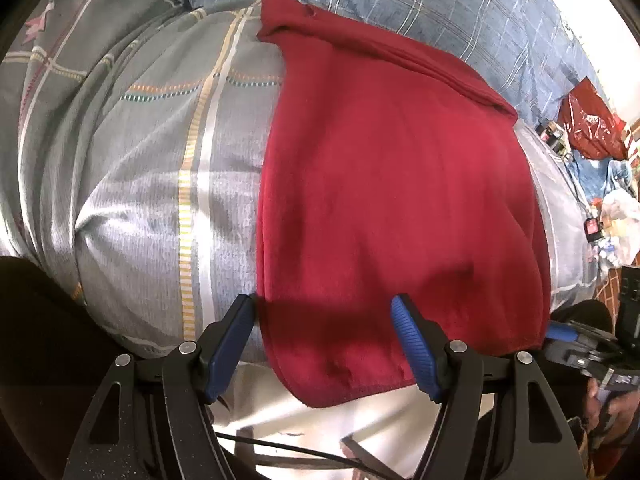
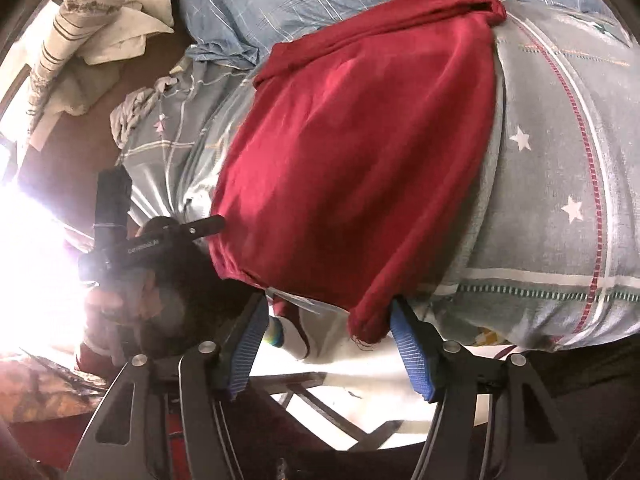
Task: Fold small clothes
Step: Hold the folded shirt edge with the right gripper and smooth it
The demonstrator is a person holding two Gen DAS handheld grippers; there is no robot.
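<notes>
I see the red garment (image 1: pixel 392 184) spread flat over a grey plaid bedsheet (image 1: pixel 160 168), with its far edge rolled into a thick fold (image 1: pixel 384 56) beside the blue checked bedding (image 1: pixel 420 4). The near hem hangs over the edge of the bed toward me.

My left gripper (image 1: pixel 324 344) has its jaws standing well apart around the near-left corner of the cloth: the left fingertip (image 1: pixel 234 344) sits just off the garment's edge on the sheet, the right one (image 1: pixel 412 344) over the red fabric. The pads press on nothing that I can see.

From the right wrist view, the garment (image 2: pixel 352 168) lies on the same sheet, here showing white stars (image 2: pixel 520 138). My right gripper (image 2: pixel 324 344) is parted too, with the drooping near-right corner (image 2: pixel 366 322) between the fingers, close to the right pad (image 2: pixel 408 352) but not clamped by both. I cannot tell whether that pad touches the cloth.

The other tool (image 2: pixel 160 240) shows at the left, its tip at the garment's edge. Crumpled light towels (image 2: pixel 92 12) lie farther off.
</notes>
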